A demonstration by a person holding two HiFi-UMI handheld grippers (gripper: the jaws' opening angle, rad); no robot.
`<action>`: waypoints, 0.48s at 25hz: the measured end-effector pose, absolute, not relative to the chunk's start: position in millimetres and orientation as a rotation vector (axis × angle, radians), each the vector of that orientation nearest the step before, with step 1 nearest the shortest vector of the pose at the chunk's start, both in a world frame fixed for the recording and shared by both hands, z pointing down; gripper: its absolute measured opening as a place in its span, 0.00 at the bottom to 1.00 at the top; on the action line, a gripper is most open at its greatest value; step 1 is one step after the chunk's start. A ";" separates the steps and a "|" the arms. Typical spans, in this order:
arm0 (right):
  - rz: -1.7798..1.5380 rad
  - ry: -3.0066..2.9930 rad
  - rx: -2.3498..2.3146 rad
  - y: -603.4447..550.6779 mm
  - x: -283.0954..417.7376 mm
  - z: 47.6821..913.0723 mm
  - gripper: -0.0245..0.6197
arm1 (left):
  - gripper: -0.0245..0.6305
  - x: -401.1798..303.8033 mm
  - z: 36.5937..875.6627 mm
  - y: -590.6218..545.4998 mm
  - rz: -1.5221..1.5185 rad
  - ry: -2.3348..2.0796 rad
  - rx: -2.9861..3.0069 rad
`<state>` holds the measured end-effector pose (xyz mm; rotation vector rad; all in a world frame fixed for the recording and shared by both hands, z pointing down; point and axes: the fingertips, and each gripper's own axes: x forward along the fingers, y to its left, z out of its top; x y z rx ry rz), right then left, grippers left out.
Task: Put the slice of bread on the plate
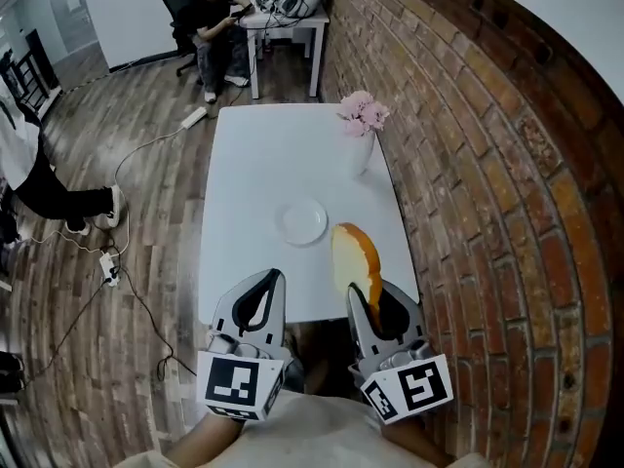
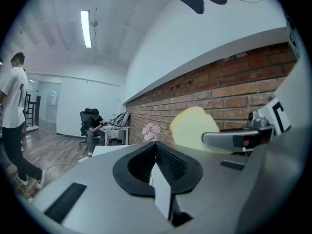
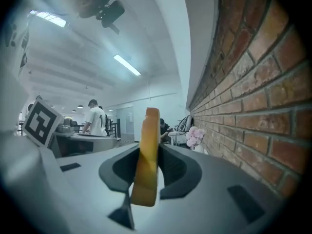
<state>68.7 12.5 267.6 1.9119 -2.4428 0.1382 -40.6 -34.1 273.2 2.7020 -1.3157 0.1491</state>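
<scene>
Right gripper (image 1: 367,298) clamps the slice of bread (image 1: 353,256), seemingly light, soft and crushable, by its crust edge beside the plate (image 1: 303,222); left gripper (image 1: 261,287) rides with jaws together, empty.

No readable text, coded markers (image 1: 234,383) on left gripper (image 1: 274,277), right gripper (image 1: 373,295)

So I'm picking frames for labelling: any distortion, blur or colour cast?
Head view: fisheye bows the brick wall, light even. Left gripper view: dark round vignette, bread slice slightly soft. Right gripper view: bluish cast, same vignette.
</scene>
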 end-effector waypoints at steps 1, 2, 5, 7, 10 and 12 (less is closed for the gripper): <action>0.147 -2.432 1.921 -0.5 70.3 269.2 0.19 | 0.05 -38.8 275.1 -48.1 0.153 -1.300 2.703; 0.153 -2.420 1.929 -12.3 72.0 270.6 0.19 | 0.05 -37.1 277.0 -61.0 0.159 -1.284 2.705; 0.171 -2.387 1.948 -39.8 76.9 277.1 0.19 | 0.05 -32.1 282.9 -91.6 0.158 -1.238 2.725; 0.189 -2.365 1.959 -52.1 80.9 283.8 0.19 | 0.05 -28.7 290.2 -104.6 0.156 -1.207 2.731; 0.233 -2.335 1.973 -63.0 86.5 295.2 0.19 | 0.05 -25.5 299.0 -119.6 0.196 -1.192 2.714; 0.263 -2.327 1.967 -68.8 88.2 301.1 0.19 | 0.05 -24.7 303.9 -124.9 0.214 -1.181 2.702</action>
